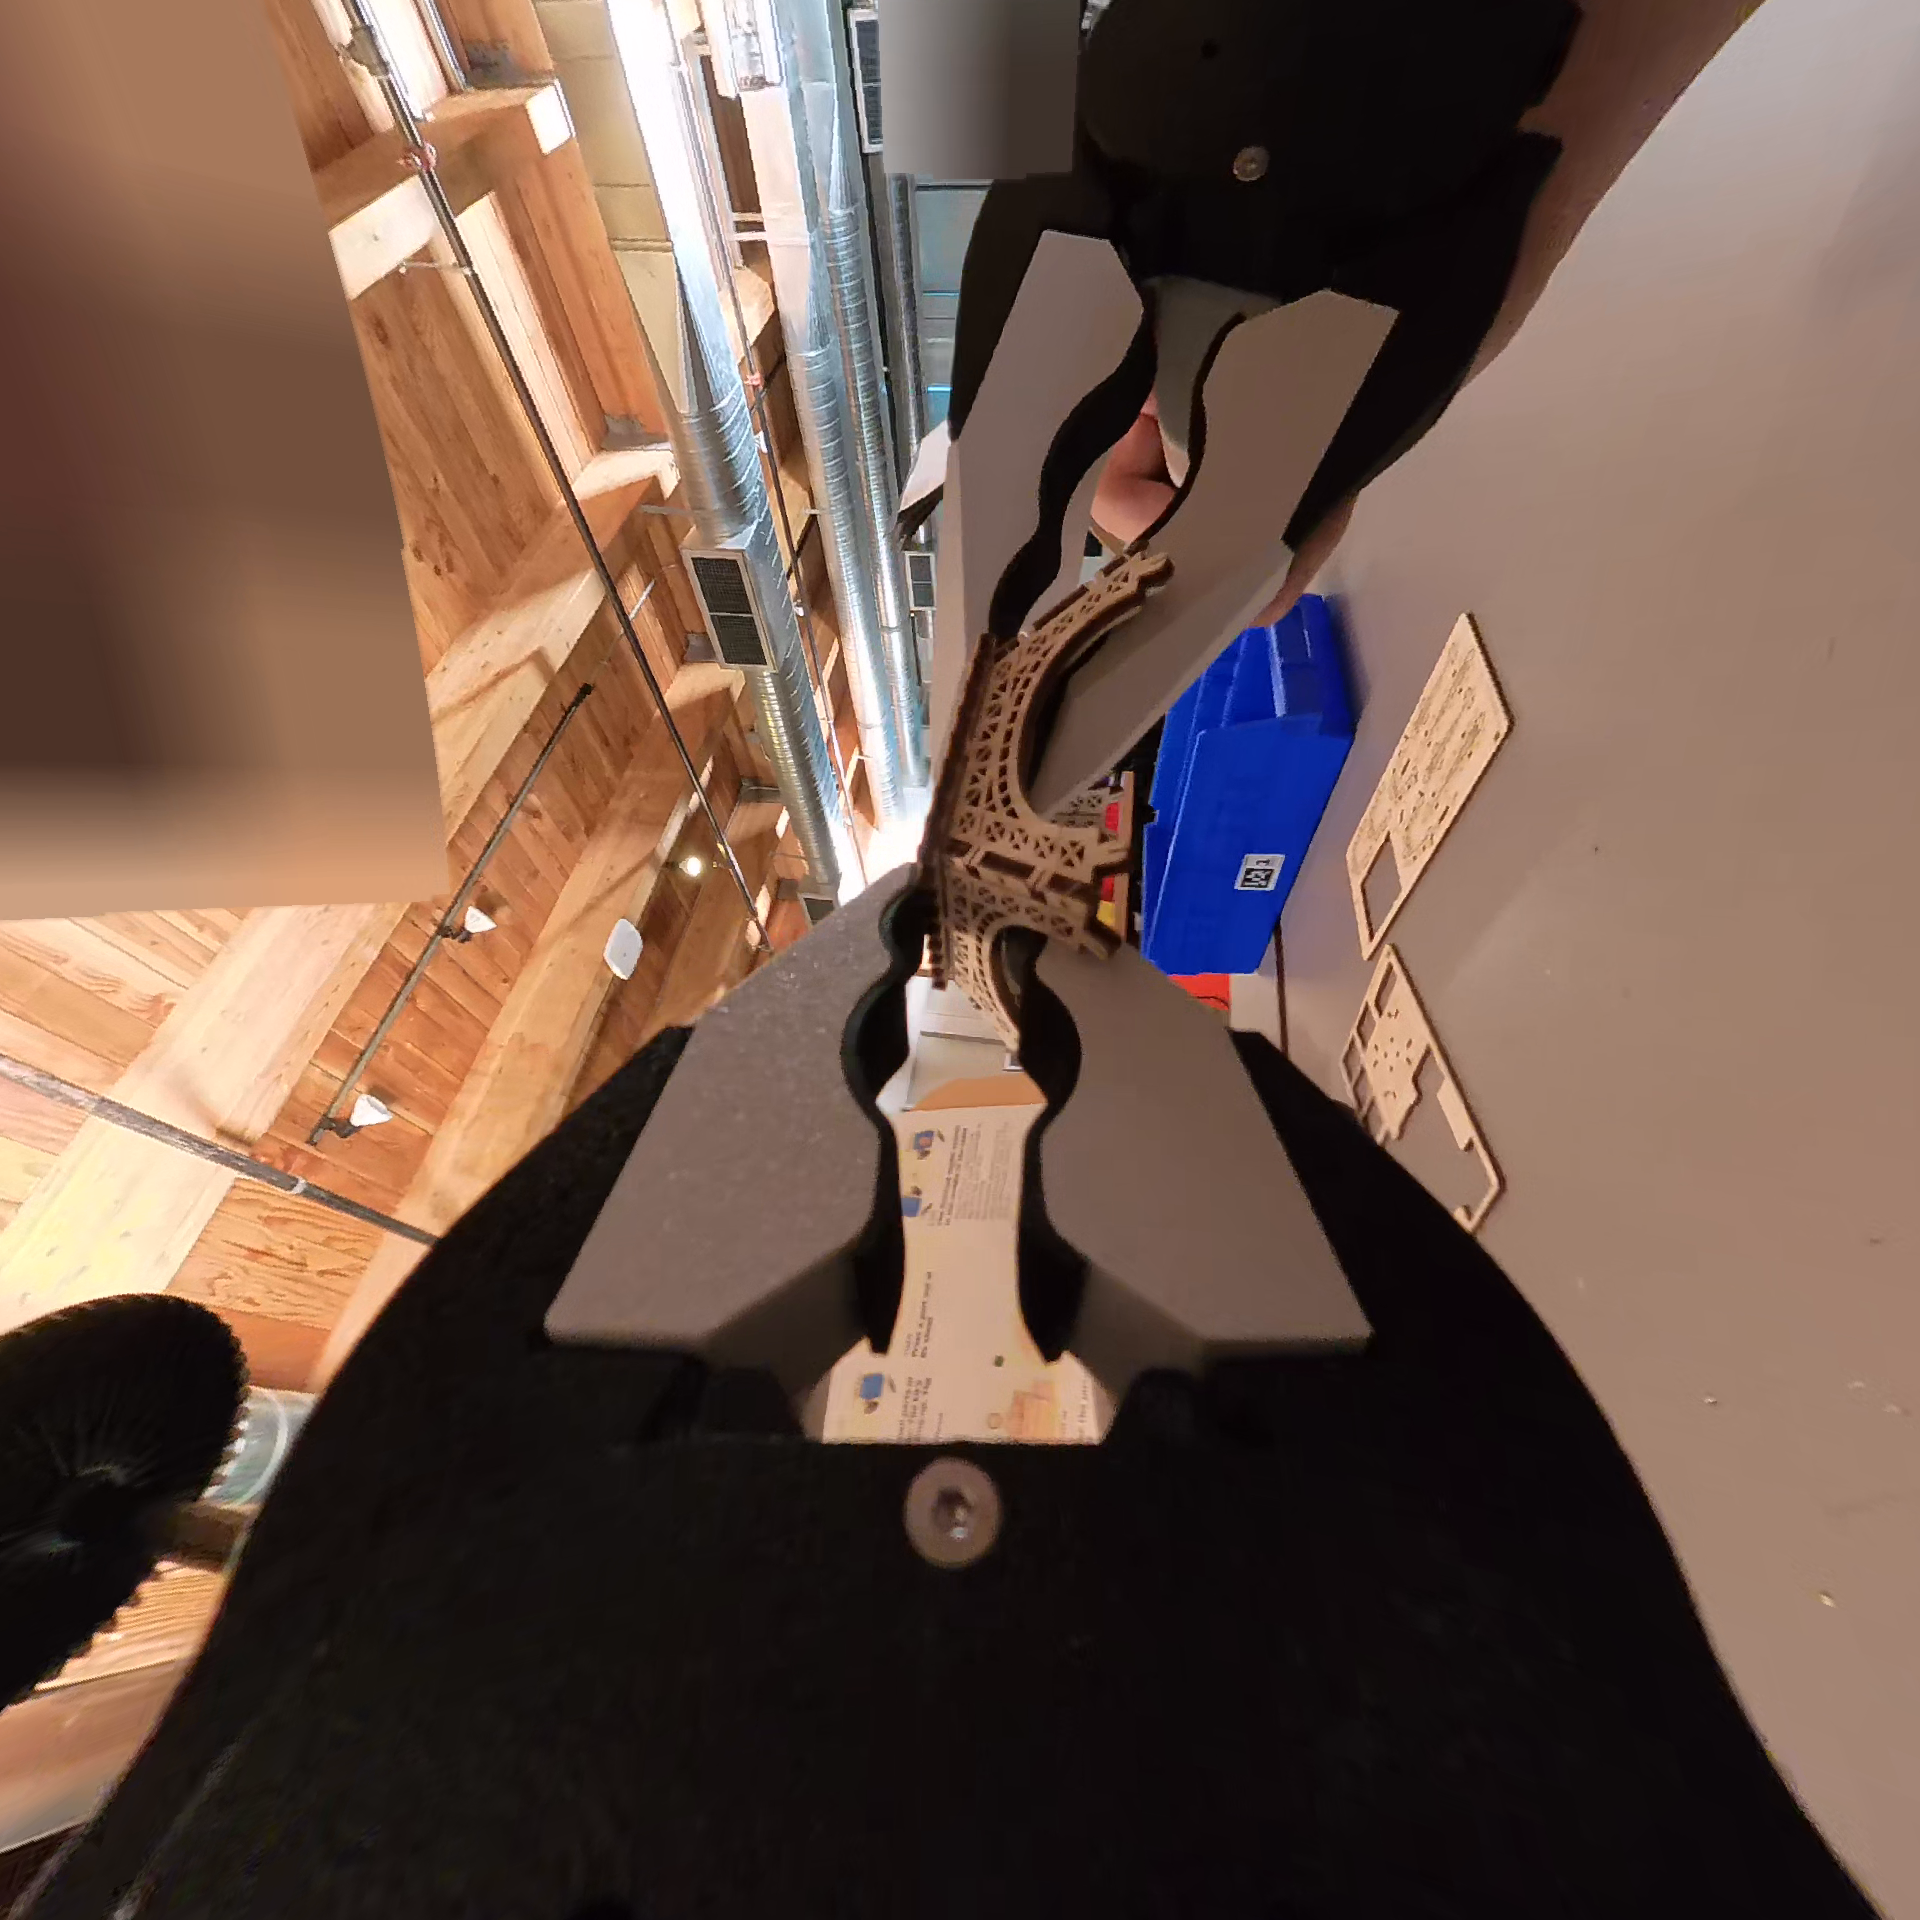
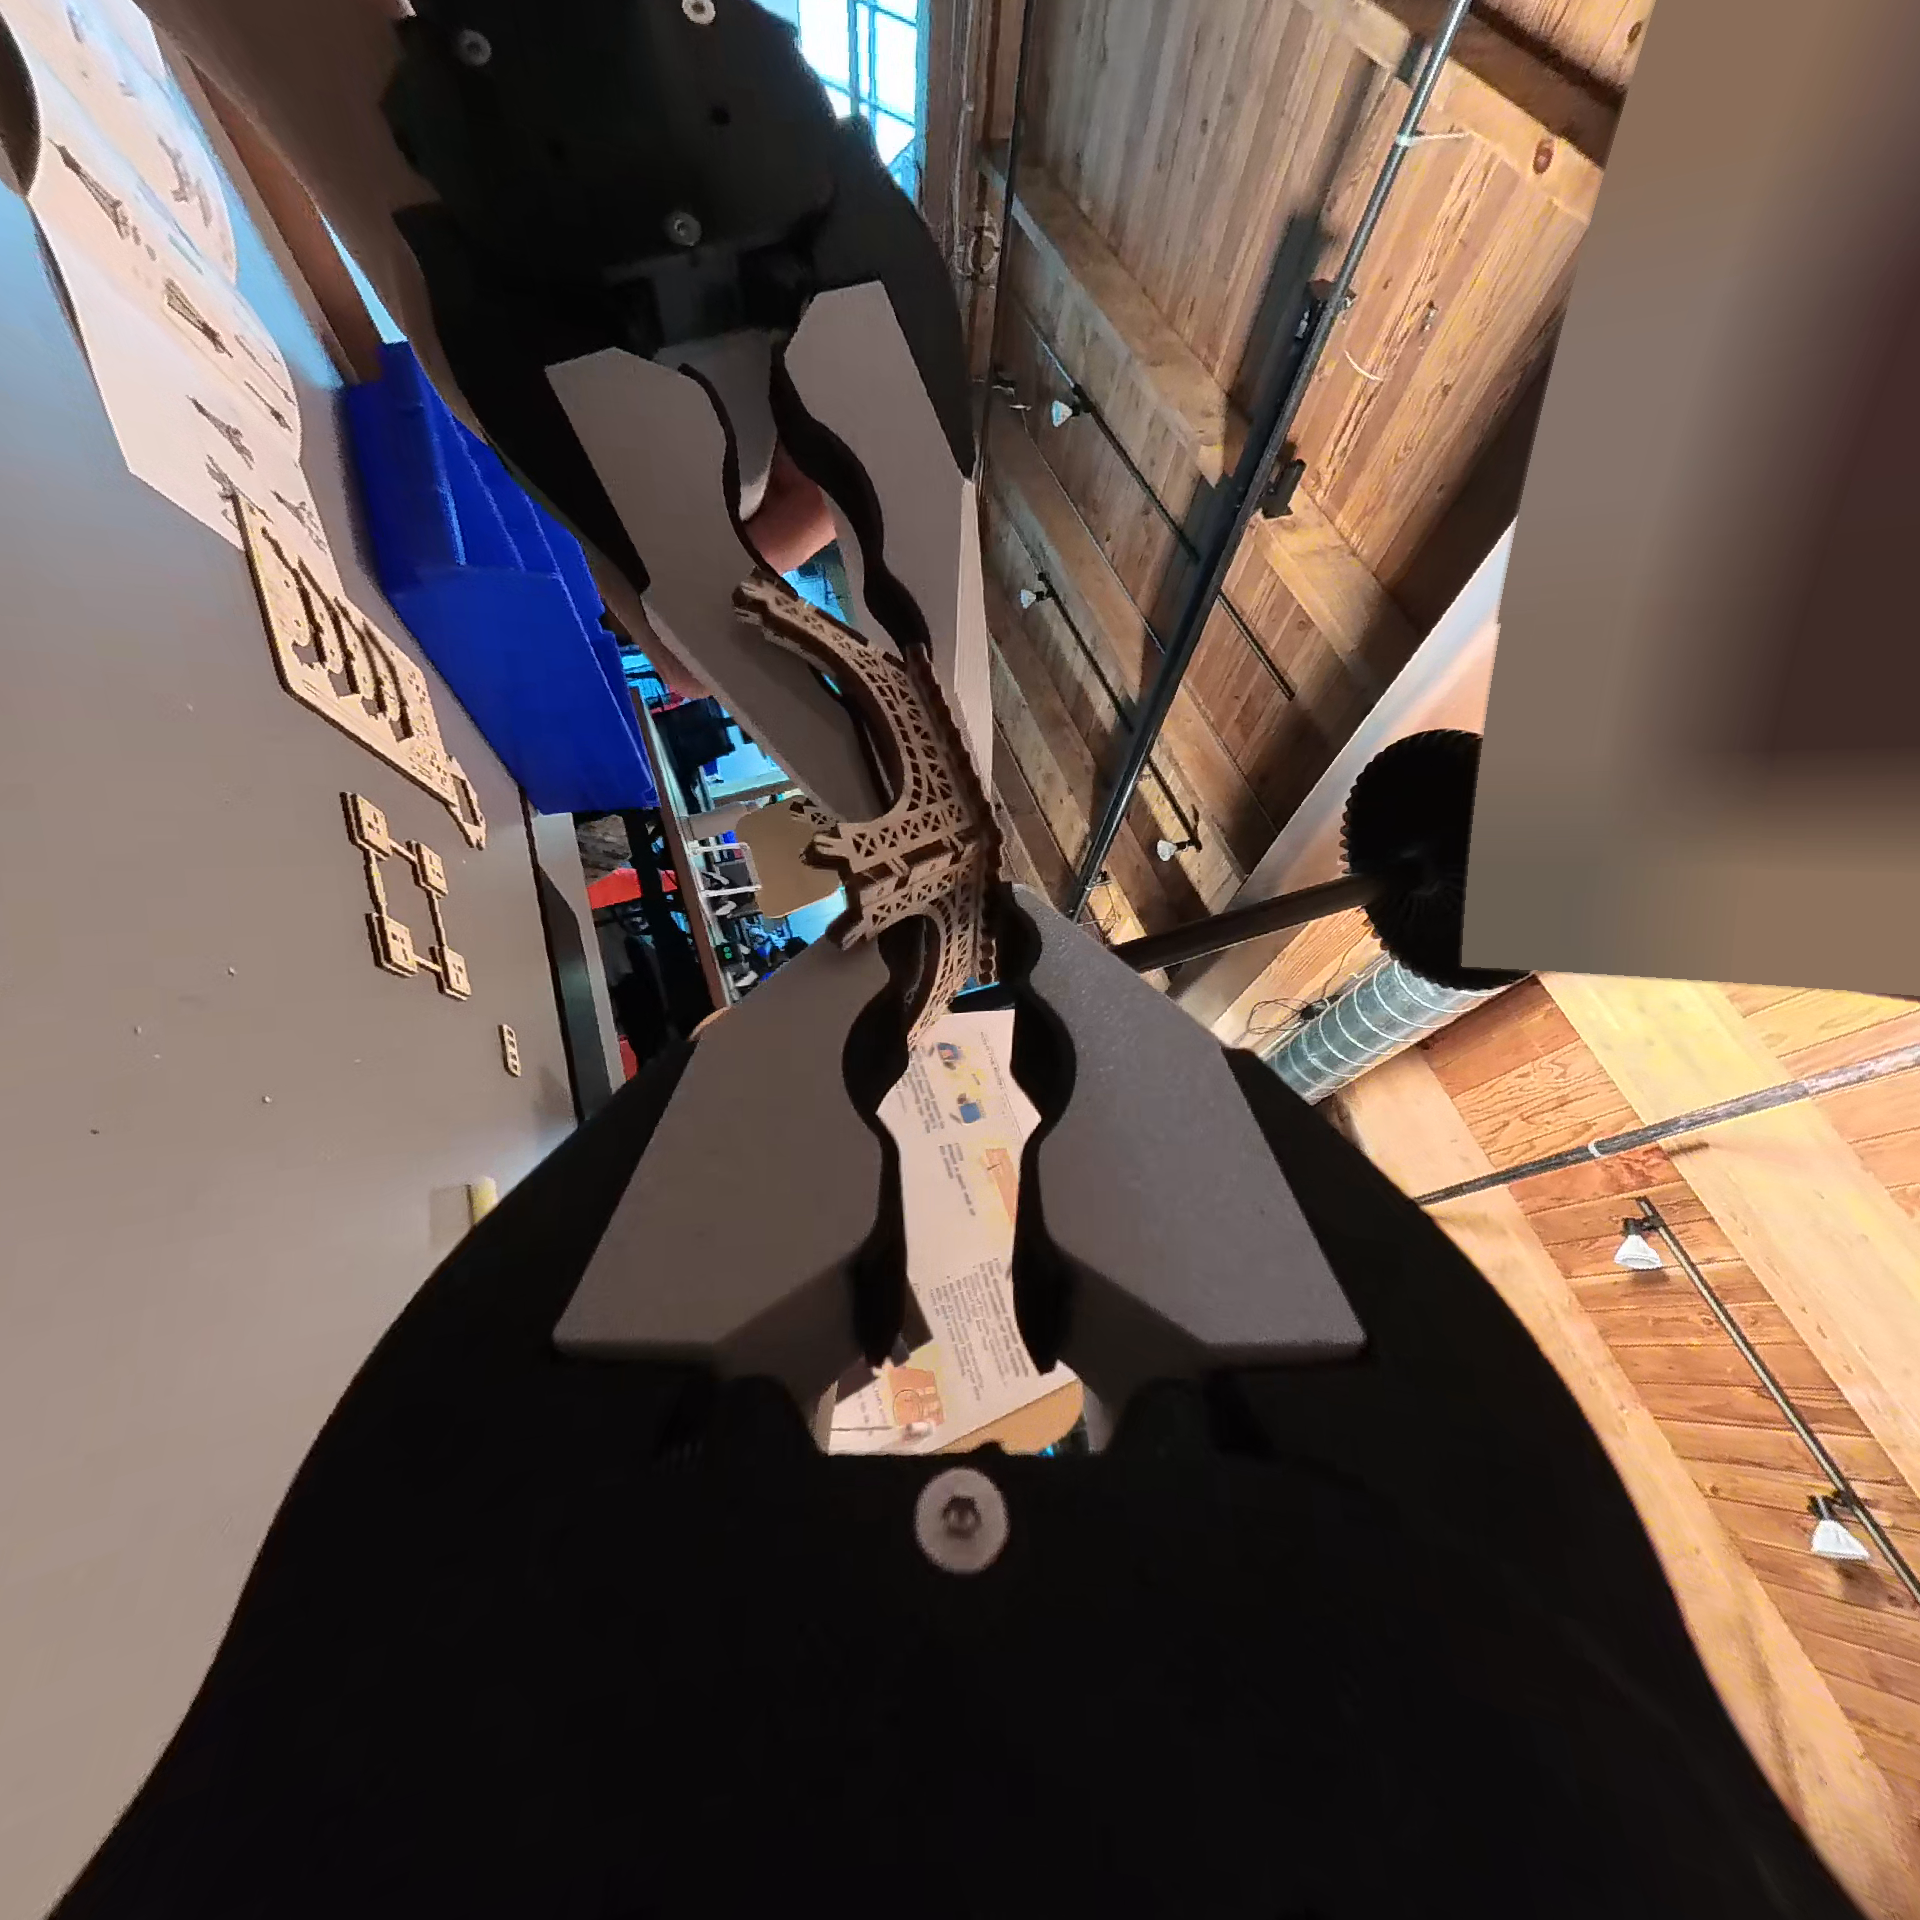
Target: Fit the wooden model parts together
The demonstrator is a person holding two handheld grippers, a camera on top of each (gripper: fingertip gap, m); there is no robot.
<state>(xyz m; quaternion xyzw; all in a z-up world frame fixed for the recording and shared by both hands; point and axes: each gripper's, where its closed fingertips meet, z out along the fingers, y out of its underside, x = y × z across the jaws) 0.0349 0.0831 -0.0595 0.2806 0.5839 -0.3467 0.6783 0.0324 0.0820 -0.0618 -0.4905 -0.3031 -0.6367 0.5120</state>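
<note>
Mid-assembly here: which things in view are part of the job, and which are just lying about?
In the job:
wooden tower model, gripped by left claw and right claw
cut-out part sheets
square wooden frame
instruction sheet

Lying about:
blue bins

The wooden model [image 1: 1013, 800] has both ends hidden between the grippers' fingers [image 1: 769, 1122].
</note>
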